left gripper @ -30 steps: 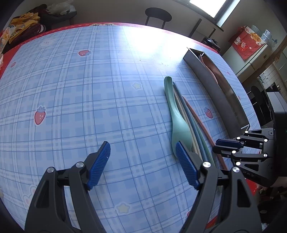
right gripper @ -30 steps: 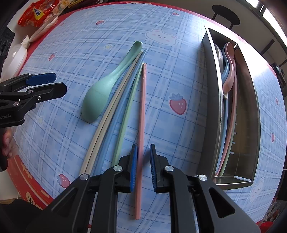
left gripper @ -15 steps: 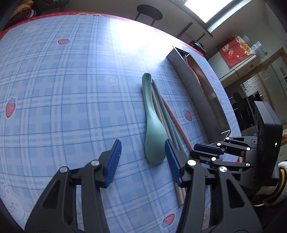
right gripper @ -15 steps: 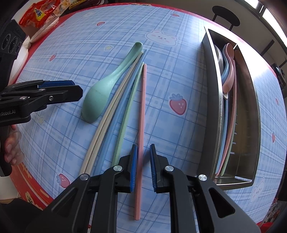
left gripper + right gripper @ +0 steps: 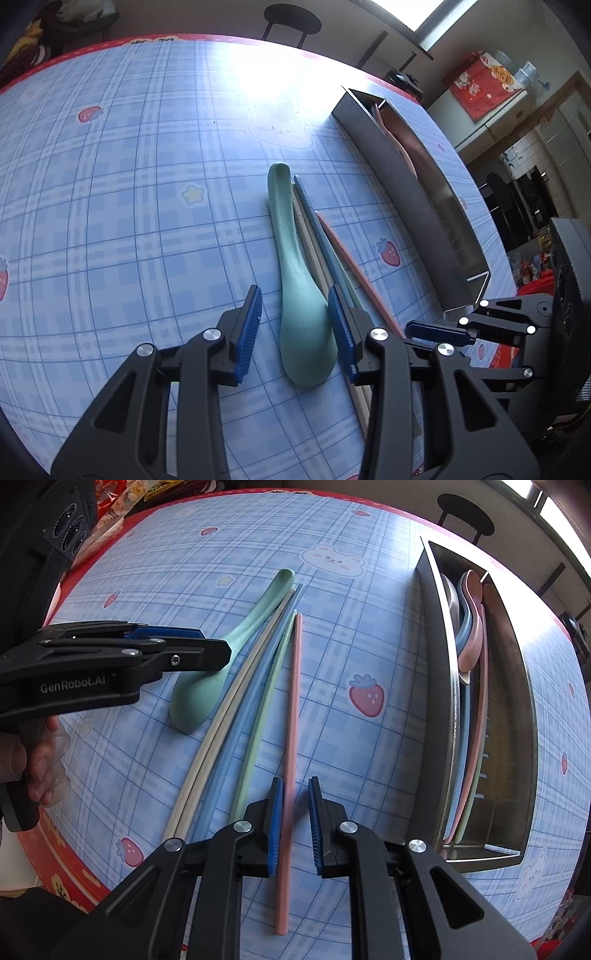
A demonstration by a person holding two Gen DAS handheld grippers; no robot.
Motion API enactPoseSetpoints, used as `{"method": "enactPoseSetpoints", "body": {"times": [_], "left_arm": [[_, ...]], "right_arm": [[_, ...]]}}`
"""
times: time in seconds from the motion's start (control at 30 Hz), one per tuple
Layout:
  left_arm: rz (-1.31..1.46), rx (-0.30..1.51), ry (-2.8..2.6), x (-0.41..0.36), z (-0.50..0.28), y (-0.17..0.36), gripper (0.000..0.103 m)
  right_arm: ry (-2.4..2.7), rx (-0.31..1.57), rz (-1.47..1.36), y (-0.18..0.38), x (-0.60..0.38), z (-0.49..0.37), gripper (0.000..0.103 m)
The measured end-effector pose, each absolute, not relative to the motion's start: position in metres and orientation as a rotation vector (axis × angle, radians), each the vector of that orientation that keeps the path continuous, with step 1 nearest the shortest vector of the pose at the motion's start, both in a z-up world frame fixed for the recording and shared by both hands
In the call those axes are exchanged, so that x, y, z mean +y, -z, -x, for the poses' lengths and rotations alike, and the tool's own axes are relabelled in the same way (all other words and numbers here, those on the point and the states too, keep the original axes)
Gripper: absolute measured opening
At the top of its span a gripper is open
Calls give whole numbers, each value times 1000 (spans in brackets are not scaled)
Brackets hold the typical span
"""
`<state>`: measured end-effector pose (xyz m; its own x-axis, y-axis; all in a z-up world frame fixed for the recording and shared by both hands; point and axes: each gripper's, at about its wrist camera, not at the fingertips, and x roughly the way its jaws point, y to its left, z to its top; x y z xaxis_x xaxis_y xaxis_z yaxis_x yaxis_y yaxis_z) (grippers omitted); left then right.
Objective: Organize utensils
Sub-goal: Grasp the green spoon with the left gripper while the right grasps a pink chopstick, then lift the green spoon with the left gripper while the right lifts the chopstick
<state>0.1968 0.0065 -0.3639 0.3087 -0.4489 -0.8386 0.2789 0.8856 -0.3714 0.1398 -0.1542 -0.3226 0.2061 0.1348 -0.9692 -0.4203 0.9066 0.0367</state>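
So the left gripper point(image 5: 294, 328) is closing around the bowl of the green spoon point(image 5: 299, 295) on the checked tablecloth point(image 5: 129, 221), pads not squeezing it yet. Right gripper point(image 5: 295, 821) sits nearly shut, straddling the pink chopstick point(image 5: 291, 716), though actual contact is hard to tell. Steel utensil tray point(image 5: 443, 686) holds more spoons.

A round black stool point(image 5: 291, 16) stands beyond the table's far edge, under a bright window point(image 5: 413, 9) that throws glare on the tablecloth point(image 5: 110, 184). Far right, a red hanging point(image 5: 484, 86) covers a cabinet.
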Motion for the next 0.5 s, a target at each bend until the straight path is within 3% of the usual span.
{"method": "enactPoseSetpoints", "body": {"times": [0.07,0.1,0.5], "left_arm": [[153,1158,475,3,-197,363,40],[170,1164,491,2,-198,364,28],[166,1181,546,-6,-192,354,19]], "right_arm": [[-393,1309,255,322,-155,-140,14],[-393,1309,254,322,-155,-139,14],[-396,1303,238,322,-157,-139,14]]}}
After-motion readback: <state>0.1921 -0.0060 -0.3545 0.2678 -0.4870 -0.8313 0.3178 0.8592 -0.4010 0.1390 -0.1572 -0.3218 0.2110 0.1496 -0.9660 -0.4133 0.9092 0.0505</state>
